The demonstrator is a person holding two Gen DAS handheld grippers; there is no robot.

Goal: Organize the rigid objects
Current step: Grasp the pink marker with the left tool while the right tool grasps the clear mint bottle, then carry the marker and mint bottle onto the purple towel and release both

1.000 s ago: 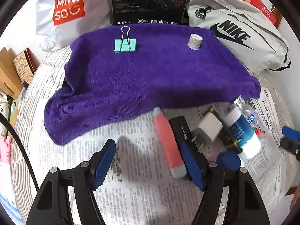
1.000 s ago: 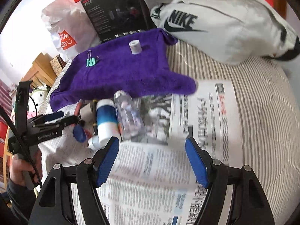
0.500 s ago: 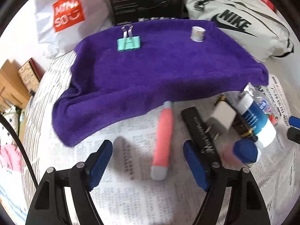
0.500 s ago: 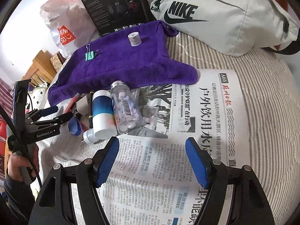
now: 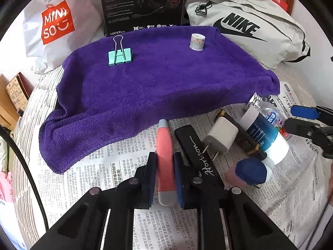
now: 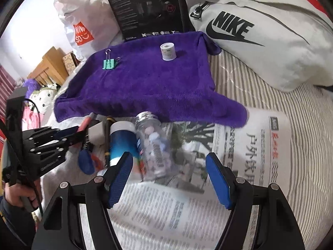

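My left gripper (image 5: 165,179) is shut on a pink pen-like tool (image 5: 164,156) with grey ends that lies on the newspaper (image 5: 116,173). Beside it lie a black case (image 5: 195,152), a white plug adapter (image 5: 220,138), a blue and white bottle (image 5: 263,137) and a blue cap (image 5: 250,171). A purple towel (image 5: 158,83) carries a green binder clip (image 5: 120,56) and a small white roll (image 5: 197,41). My right gripper (image 6: 169,179) is open, just short of a clear pill bottle (image 6: 154,148) lying next to the blue and white bottle (image 6: 122,143).
A black box (image 5: 142,4), a white shopping bag (image 5: 56,20) and a grey sports bag (image 5: 249,25) stand behind the towel. Striped bedding (image 6: 301,125) lies to the right of the newspaper (image 6: 260,145). A hand (image 6: 18,195) holds the left gripper's handle.
My left gripper has gone from open to shut around the pink tool. My right gripper has moved forward, closer to the pill bottle, and stays open.
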